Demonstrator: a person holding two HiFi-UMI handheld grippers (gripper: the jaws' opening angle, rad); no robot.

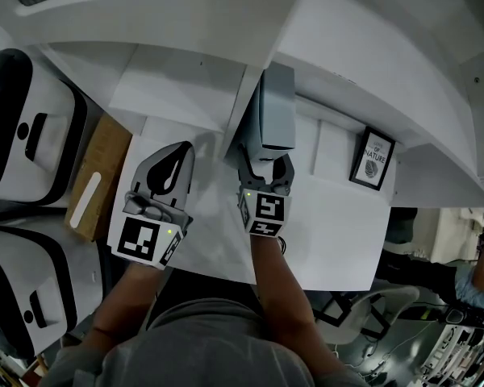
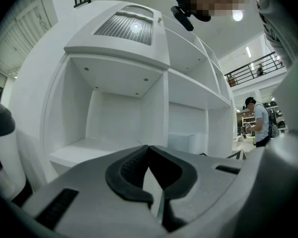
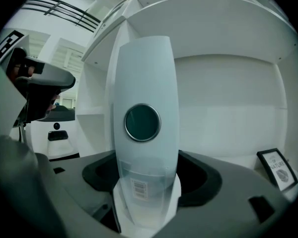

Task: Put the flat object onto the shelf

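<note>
The flat object (image 1: 276, 107) is a pale grey-blue slab with a round dark window (image 3: 142, 122) and a barcode label near its lower end. My right gripper (image 1: 264, 164) is shut on its lower end (image 3: 146, 182) and holds it on edge beside the white shelf's upright divider (image 1: 244, 95), over the shelf board (image 1: 331, 147). Whether it touches the board is hidden. To its left, my left gripper (image 1: 173, 164) is shut with nothing in it; in the left gripper view its tips (image 2: 148, 151) meet in front of an open compartment (image 2: 114, 123).
A small black-framed picture (image 1: 373, 157) leans at the back right of the same compartment (image 3: 278, 168). A wooden board (image 1: 97, 176) and white machines (image 1: 24, 135) stand at the left. A person (image 2: 260, 123) stands far off to the right.
</note>
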